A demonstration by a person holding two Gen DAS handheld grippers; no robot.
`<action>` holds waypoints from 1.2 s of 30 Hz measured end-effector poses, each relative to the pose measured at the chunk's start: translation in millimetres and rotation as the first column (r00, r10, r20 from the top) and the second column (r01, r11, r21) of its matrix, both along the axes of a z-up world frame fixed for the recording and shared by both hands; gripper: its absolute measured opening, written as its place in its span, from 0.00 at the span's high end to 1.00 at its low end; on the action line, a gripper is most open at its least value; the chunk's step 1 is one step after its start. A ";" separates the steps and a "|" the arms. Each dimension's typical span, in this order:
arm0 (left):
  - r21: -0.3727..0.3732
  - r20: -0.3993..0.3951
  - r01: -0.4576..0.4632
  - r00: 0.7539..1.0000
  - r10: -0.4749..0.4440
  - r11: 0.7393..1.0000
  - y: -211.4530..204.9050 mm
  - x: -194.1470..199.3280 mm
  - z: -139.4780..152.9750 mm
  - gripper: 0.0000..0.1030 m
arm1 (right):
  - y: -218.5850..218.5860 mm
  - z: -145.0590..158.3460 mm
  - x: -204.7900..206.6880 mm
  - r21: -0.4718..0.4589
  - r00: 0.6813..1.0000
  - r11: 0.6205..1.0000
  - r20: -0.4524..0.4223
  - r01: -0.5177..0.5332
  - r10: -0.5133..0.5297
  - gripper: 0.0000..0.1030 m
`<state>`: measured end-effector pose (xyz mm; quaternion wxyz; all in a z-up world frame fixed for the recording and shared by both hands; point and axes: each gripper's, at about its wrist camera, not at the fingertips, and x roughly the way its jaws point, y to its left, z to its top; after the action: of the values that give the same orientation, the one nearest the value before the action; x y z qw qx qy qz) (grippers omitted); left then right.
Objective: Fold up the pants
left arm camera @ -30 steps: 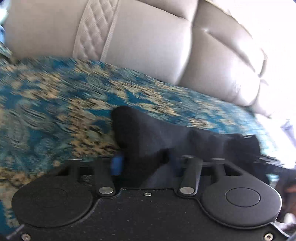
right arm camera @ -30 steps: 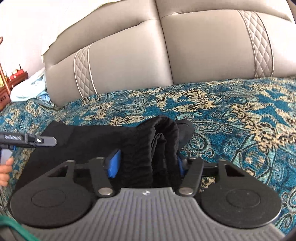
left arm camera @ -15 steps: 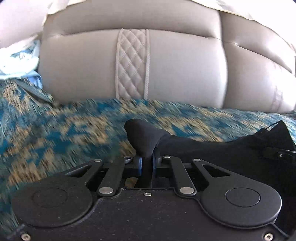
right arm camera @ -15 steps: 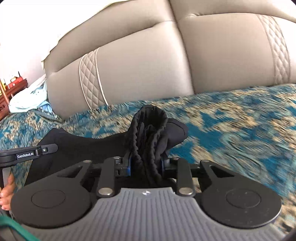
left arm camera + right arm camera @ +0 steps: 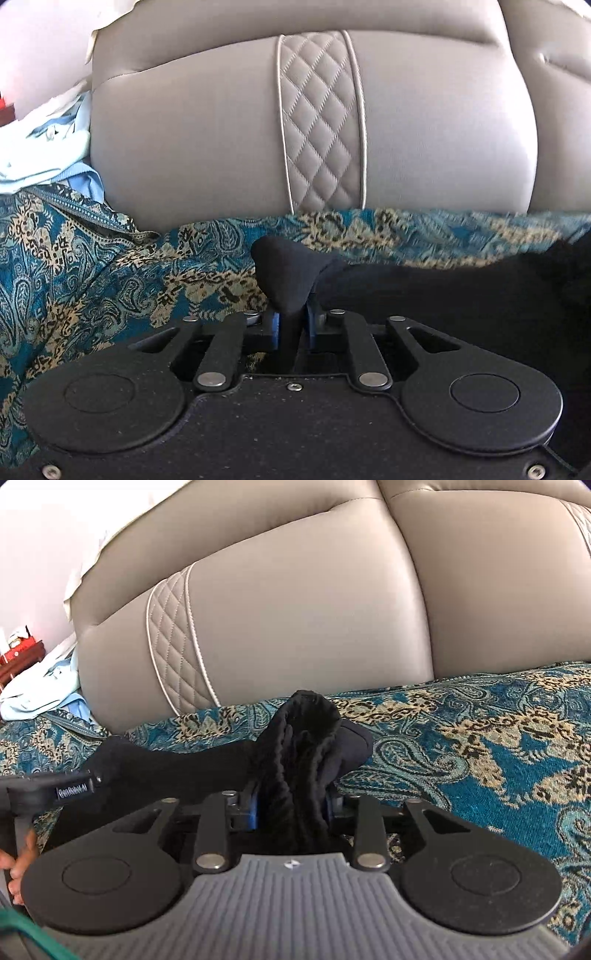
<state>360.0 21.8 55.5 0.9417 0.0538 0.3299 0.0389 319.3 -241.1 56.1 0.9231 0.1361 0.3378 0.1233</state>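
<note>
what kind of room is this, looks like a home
Most likely a bedroom at home: a padded, quilted headboard rises behind a teal paisley bedspread, and light blue clothes lie heaped at the bed's edge.

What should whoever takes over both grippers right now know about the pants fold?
Left gripper: shut on a thin corner of the black pants.
Right gripper: shut on a thick, ribbed bunch of the pants, likely the waistband.
The pants span between the two grippers, above the teal patterned cover, in front of the beige cushions.
Done: both ends gripped.
Left: carry the held edge over, lay it flat, release, finish folding.
</note>
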 end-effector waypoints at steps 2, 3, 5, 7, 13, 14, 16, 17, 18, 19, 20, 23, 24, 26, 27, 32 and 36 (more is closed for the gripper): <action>0.014 0.009 0.003 1.000 -0.003 1.000 -2.4 -2.3 -4.4 0.84 | -2.2 -1.9 -0.2 0.011 1.000 1.000 -0.004 0.007 -0.007 0.59; 0.021 0.010 0.006 1.000 -0.006 1.000 -3.6 -3.1 -4.6 0.83 | -2.2 -2.9 -0.7 0.007 1.000 1.000 -0.002 0.010 -0.010 0.55; 0.049 0.011 0.010 1.000 -0.011 0.999 -6.1 -5.2 -5.1 0.78 | -0.8 -5.1 -2.6 -0.009 1.000 1.000 0.002 0.023 -0.023 0.42; 0.089 0.012 -0.008 1.000 0.007 0.996 -8.3 -8.1 -4.6 0.62 | 0.9 -4.3 -4.6 -0.028 0.999 0.999 0.007 0.044 -0.044 0.28; 0.024 -0.034 -0.011 0.999 0.012 1.000 3.8 -33.1 2.0 0.32 | 0.1 7.7 -26.6 -0.084 0.994 0.992 0.072 0.089 -0.083 0.12; 0.011 -0.037 -0.012 0.999 0.012 1.000 5.8 -40.5 3.4 0.28 | -1.0 10.2 -33.0 -0.086 0.992 0.991 0.081 0.100 -0.093 0.11; -0.014 -0.037 -0.005 0.999 0.004 1.000 8.6 -57.3 5.6 0.23 | -0.6 14.7 -45.8 -0.103 0.989 0.988 0.099 0.116 -0.106 0.08; -0.019 -0.036 0.000 0.999 0.000 1.000 9.4 -65.0 6.7 0.20 | 0.6 16.2 -51.6 -0.114 0.988 0.986 0.110 0.121 -0.109 0.07; -0.020 -0.033 0.003 0.999 -0.003 1.000 9.5 -74.2 7.5 0.18 | 2.6 18.2 -58.9 -0.129 0.987 0.984 0.121 0.124 -0.108 0.04; -0.020 -0.030 0.006 1.000 -0.007 1.000 8.1 -84.1 7.9 0.17 | 4.8 20.5 -67.3 -0.145 0.985 0.982 0.134 0.124 -0.104 0.01; -0.015 -0.030 0.014 0.999 -0.014 1.000 6.0 -94.3 8.3 0.16 | 7.7 22.7 -74.4 -0.159 0.984 0.980 0.147 0.121 -0.098 0.00; 0.014 -0.020 0.035 0.999 -0.035 0.999 -0.9 -123.0 8.1 0.12 | 17.2 27.1 -99.6 -0.201 0.980 0.973 0.184 0.112 -0.075 0.00; 0.023 -0.017 0.038 0.999 -0.038 0.999 -3.7 -131.5 8.2 0.10 | 21.3 27.4 -106.6 -0.213 0.978 0.970 0.193 0.114 -0.072 0.00; 0.029 -0.011 0.037 0.999 -0.037 0.999 -6.6 -148.3 8.7 0.10 | 27.6 26.0 -125.3 -0.230 0.975 0.965 0.207 0.127 -0.079 0.00; 0.025 -0.010 0.034 0.999 -0.034 0.999 -7.6 -156.9 9.2 0.10 | 30.7 24.0 -134.8 -0.233 0.974 0.963 0.209 0.135 -0.086 0.00; -0.020 0.022 -0.010 1.000 0.010 1.000 -6.2 -192.7 11.1 0.09 | 41.7 9.6 -177.3 -0.235 0.975 0.959 0.193 0.158 -0.113 0.00; -0.042 0.027 -0.014 1.000 0.015 0.999 -8.0 -213.9 12.9 0.05 | 50.3 3.9 -199.4 -0.272 0.976 0.951 0.194 0.147 -0.095 0.00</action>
<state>146.0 13.8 68.4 0.9467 0.0313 0.3182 0.0398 119.9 -190.8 60.0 0.9655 0.0107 0.2586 0.0280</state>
